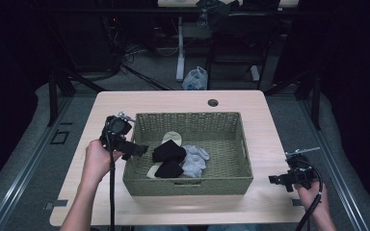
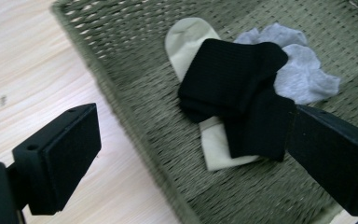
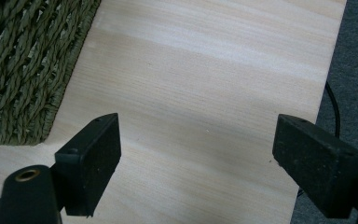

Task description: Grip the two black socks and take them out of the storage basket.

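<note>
A green woven basket (image 1: 231,180) stands in the middle of the wooden table. Inside it lie black socks (image 1: 169,155), a grey sock (image 1: 196,159) and a cream sock (image 1: 171,136). My left gripper (image 1: 138,150) hovers over the basket's left rim, open, its jaws wide apart above the rim (image 2: 121,107) and the black socks (image 2: 235,88). The cream sock (image 2: 186,37) lies under the black ones, the grey sock (image 2: 298,74) beside them. My right gripper (image 1: 278,180) is open over bare table near the right front corner, holding nothing; the basket's corner (image 3: 23,70) is at its left.
The table (image 1: 265,125) has a round cable hole (image 1: 213,102) at the back. Its right edge (image 3: 324,93) drops to grey carpet where a black cable runs. Behind the table stand desk legs, cables and a white plastic bag (image 1: 195,78).
</note>
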The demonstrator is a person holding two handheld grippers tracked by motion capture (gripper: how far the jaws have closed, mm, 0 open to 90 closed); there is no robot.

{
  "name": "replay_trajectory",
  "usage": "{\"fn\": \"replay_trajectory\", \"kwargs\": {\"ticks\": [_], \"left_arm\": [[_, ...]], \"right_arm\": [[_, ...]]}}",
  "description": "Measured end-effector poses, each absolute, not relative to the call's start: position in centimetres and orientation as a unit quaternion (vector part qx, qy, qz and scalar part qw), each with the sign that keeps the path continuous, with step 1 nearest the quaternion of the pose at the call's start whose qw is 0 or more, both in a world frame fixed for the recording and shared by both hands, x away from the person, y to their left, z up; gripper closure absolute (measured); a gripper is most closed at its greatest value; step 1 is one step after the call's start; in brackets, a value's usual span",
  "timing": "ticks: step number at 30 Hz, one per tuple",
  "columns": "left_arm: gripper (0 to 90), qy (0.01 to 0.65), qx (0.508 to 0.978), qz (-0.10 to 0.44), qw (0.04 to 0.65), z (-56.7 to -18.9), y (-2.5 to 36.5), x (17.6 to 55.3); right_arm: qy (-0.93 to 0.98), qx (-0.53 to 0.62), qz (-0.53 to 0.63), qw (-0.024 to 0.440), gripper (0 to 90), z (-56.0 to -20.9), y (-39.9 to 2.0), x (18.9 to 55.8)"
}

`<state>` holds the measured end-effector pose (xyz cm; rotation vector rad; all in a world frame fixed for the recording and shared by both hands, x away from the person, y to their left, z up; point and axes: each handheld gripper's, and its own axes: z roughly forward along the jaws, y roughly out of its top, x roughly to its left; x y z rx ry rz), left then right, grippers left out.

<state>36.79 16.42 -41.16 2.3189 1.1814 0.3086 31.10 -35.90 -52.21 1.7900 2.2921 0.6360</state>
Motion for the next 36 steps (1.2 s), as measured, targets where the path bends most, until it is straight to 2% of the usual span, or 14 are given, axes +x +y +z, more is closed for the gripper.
{"fn": "replay_trajectory", "kwargs": {"ticks": [10, 13, 14, 17, 28, 36], "left_arm": [[4.1, 0.415, 0.876, 0.084, 0.232, -42.8, 13.3, 38.9], [6.9, 0.414, 0.878, 0.082, 0.225, -43.1, 12.9, 39.2], [11.7, 0.41, 0.882, 0.078, 0.221, -43.3, 12.7, 39.3], [14.9, 0.405, 0.887, 0.068, 0.212, -44.1, 11.8, 39.8], [17.1, 0.396, 0.902, 0.03, 0.169, -47.3, 9.7, 41.3], [27.7, 0.401, 0.906, 0.028, 0.133, -49.0, 8.9, 41.8]], "right_arm": [[0.767, 0.599, 0.217, 0.08, 14.9, -52.2, -35.8, 31.1], [0.768, 0.598, 0.217, 0.079, 14.9, -52.2, -35.8, 31.1], [0.768, 0.598, 0.217, 0.078, 14.9, -52.2, -35.8, 31.1], [0.769, 0.597, 0.217, 0.076, 14.9, -52.3, -35.7, 31.1], [0.769, 0.596, 0.217, 0.076, 14.9, -52.3, -35.8, 31.2], [0.77, 0.596, 0.216, 0.076, 14.9, -52.2, -35.8, 31.2]]}}
